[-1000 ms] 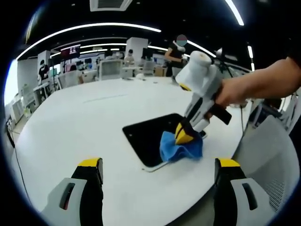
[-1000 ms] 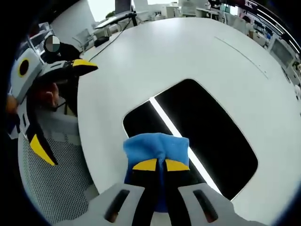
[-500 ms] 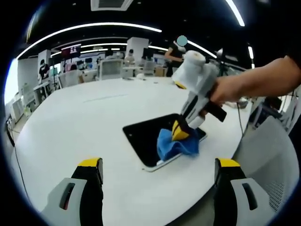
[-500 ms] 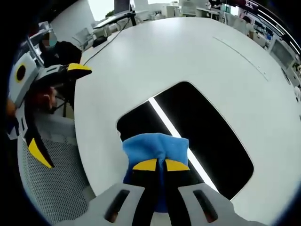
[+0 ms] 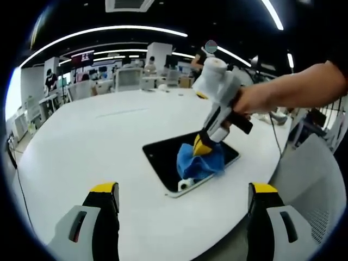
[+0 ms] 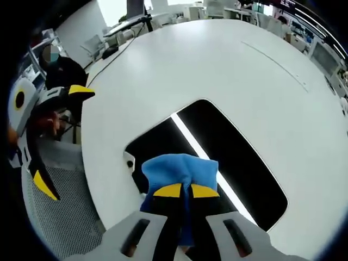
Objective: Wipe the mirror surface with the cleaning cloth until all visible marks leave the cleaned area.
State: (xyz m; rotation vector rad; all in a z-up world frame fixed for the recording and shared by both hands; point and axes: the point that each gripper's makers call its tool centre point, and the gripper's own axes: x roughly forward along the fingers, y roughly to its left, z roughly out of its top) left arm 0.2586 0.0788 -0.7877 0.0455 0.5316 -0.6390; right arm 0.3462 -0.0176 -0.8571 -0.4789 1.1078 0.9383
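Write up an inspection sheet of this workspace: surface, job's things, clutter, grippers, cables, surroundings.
Surface: round white table, bare apart from the job's things.
Job's things: dark mirror lying flat near the table edge, reflecting a ceiling light strip; blue cleaning cloth pressed on its near end.
Clutter: nothing seen on the table.
Grippers: right gripper shut on the cleaning cloth; left gripper open, held off the table edge, empty.
Cables: a dark cable hangs beside the table's far side.
Surroundings: open office with desks, monitors, people in the background; mesh chair beside the table.
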